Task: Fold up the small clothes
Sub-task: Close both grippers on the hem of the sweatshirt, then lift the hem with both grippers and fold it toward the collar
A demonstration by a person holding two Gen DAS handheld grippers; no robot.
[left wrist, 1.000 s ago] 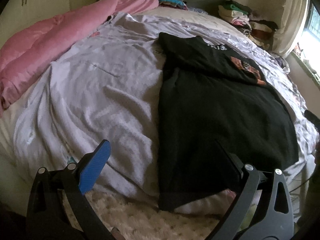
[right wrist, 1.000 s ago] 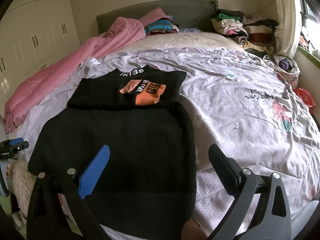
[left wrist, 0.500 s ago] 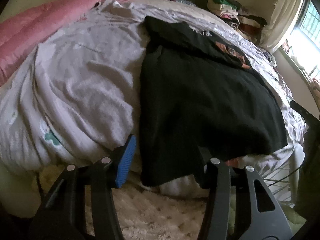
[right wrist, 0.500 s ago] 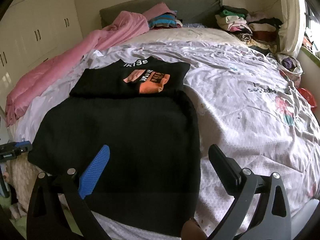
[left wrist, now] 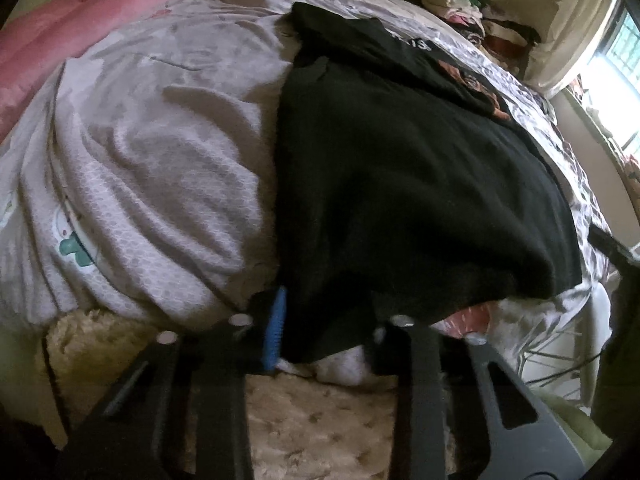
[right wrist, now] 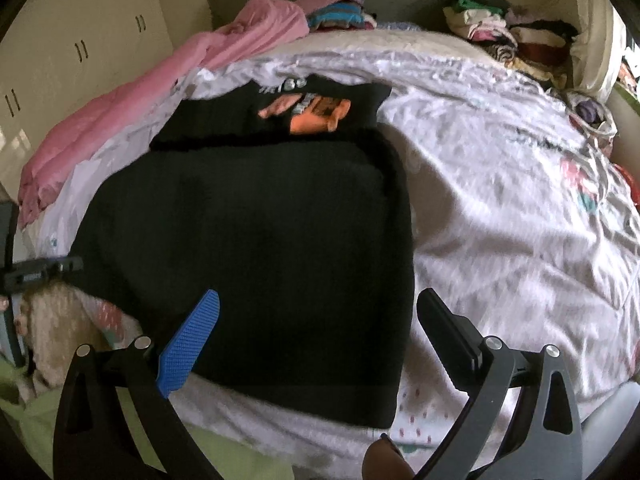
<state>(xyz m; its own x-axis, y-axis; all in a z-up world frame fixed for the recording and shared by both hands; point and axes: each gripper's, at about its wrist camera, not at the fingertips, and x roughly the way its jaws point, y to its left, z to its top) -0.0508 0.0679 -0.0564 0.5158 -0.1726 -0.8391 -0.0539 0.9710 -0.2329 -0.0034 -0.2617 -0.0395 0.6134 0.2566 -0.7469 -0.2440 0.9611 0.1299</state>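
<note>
Two grippers at the near edge of a big black cloth on a bed.

In the left wrist view, the left gripper (left wrist: 326, 326) is down low at the foot of the bed. Its fingers have a narrow gap, and the hanging corner of the big black soft cloth (left wrist: 404, 184) sits in that gap. I cannot tell if they pinch it tight. The cloth lies flat on the white wrinkled bed sheet (left wrist: 152, 152). A pink blanket (left wrist: 72, 20) is far back on the left. In the right wrist view, the right gripper (right wrist: 320, 316) is wide open with nothing in it, and it hangs over the near edge of the black cloth (right wrist: 256, 248). A folded black shirt with an orange picture (right wrist: 304, 110) touches the cloth's far edge.
</note>
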